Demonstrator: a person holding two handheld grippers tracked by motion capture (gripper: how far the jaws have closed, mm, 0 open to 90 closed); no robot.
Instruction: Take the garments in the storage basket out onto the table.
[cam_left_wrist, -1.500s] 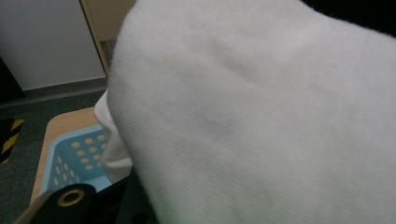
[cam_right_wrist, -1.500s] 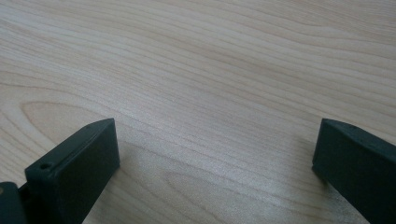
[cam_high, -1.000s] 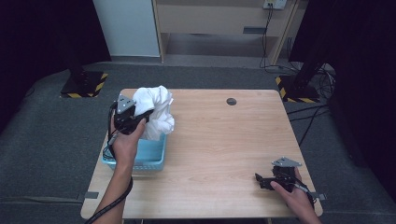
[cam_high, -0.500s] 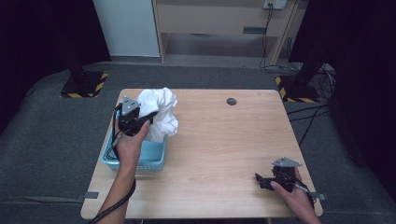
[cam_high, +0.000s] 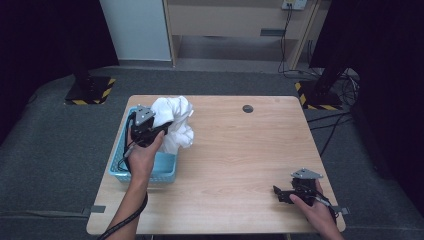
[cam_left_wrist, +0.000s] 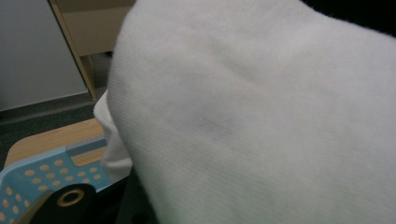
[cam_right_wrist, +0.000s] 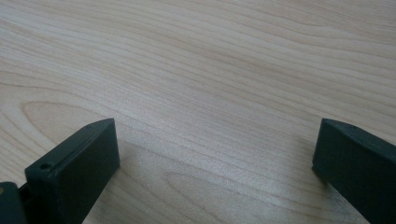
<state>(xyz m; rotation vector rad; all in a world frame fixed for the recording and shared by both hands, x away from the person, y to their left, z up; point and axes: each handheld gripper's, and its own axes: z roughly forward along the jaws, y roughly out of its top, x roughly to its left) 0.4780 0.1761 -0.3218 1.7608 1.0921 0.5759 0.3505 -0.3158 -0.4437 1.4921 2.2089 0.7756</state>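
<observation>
High view: fixed overhead, looks forward and down over the whole worktop (cam_high: 235, 150) from far off. Left gripper view: pressed right up against the white cloth (cam_left_wrist: 261, 121) — basket (cam_left_wrist: 32, 172) corner and worktop edge at lower left. Right gripper view: low and close over bare wood — shares worktop with the high view.

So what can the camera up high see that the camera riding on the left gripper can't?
The high view takes in the left gripper gripping the white cloth above the blue basket, and the right gripper, jaws apart, low over the wooden table. The left gripper view adds the cloth's fine knit and the dotted holes in the basket's wall. Both share cloth, basket and a bit of table.
</observation>
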